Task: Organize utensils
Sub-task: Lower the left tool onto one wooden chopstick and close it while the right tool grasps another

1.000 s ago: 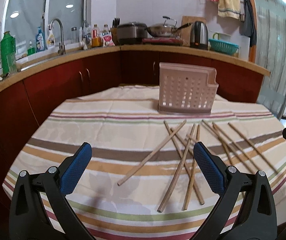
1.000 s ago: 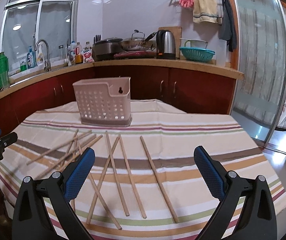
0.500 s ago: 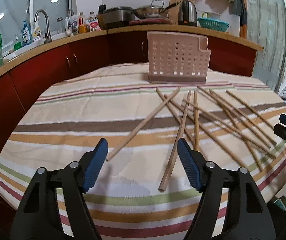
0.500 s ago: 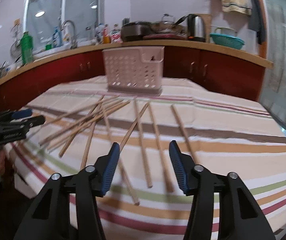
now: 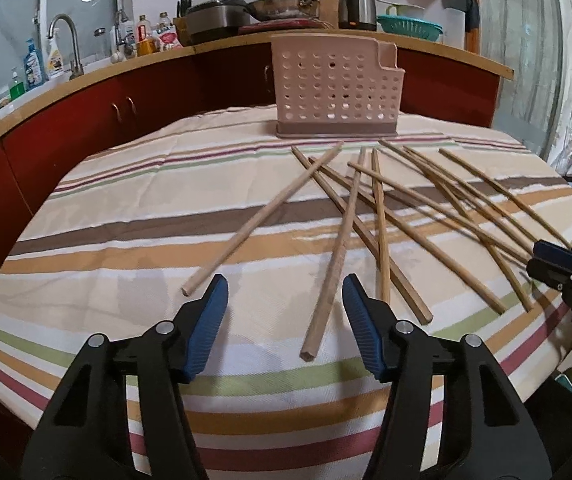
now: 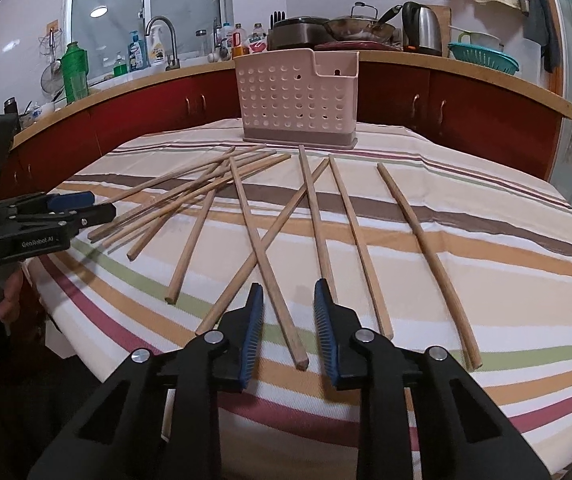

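clearly the chopsticks (image 6: 270, 276) lie loose and crossed on the striped cloth (image 6: 485, 264), fanned out ahead of both tongs, none yet in the holder (image 6: 295, 98) standing beyond them. they look light, stiff and smooth, likely to roll or slip, so a hold near the thick near end seems safest. the right tongs (image 6: 287, 292) hang narrowly parted with one stick's near end lying between the pads, not pinched. the left tongs (image 5: 285, 284) sit wider apart, empty, with a stick's end (image 5: 313, 340) just ahead between the fingers. kitchen counter (image 6: 465, 64) lies well beyond the holder.
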Demonstrator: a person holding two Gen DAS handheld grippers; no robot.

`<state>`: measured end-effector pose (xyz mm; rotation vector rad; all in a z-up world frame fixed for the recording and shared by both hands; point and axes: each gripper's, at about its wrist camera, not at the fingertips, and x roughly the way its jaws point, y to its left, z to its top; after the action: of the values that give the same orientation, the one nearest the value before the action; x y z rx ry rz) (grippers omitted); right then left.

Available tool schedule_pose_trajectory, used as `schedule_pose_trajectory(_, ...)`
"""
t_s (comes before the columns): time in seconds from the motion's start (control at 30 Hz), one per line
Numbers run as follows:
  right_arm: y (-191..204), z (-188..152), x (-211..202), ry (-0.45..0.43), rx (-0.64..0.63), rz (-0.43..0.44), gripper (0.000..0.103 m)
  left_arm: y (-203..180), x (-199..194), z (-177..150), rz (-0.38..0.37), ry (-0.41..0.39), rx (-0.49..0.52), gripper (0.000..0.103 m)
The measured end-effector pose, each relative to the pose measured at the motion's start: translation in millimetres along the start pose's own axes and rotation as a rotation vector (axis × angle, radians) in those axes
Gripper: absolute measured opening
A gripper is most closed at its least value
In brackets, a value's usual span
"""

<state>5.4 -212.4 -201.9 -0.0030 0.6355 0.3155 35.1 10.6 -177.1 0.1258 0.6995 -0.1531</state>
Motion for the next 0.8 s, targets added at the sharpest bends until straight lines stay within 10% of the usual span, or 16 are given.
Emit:
schedule_pose_trajectory(0.43,-4.4,-2.4,-2.7,-0.012,0.016,0.016,0.024,-4.3,6.3,-12.0,-0.025,0.010,0.041,0.044)
schedule_pose_trajectory(0.67,-4.4,-4.1,-3.1,-0.008,0.020,0.042,0.014,-12.7,3.1,-14.1,-0.081,-0.002,0.090,0.013)
schedule_pose_trajectory(0.8,-1.6,-4.7,-3.1,-0.003,0.010,0.058,0.010,-16.2,2.2,-15.0,-0.076,-0.005,0.113,0.012)
